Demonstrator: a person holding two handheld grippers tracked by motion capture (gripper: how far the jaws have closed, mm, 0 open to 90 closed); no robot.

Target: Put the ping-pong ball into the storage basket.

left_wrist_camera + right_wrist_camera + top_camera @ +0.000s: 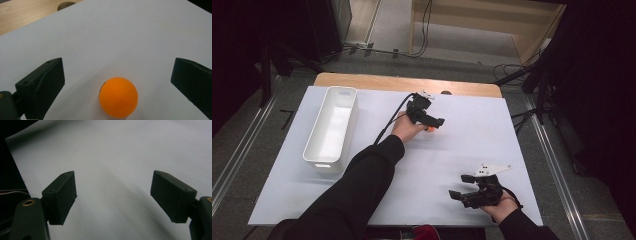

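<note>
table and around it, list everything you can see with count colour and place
ball: 1, orange, on the white sheet between the open jaws of the left gripper, touching neither
bin: 1, white, long and open-topped, on the left part of the sheet
sheet: 1, white, covering most of the table
table: 1, light wood, its far edge bare beyond the sheet
cables: several, black, on the floor beyond the table
left gripper: 1, black, held over the middle of the sheet, jaws open
right gripper: 1, black, near the sheet's near right corner, jaws open and empty
sleeves: 2, black, entering from the bottom edge
</note>
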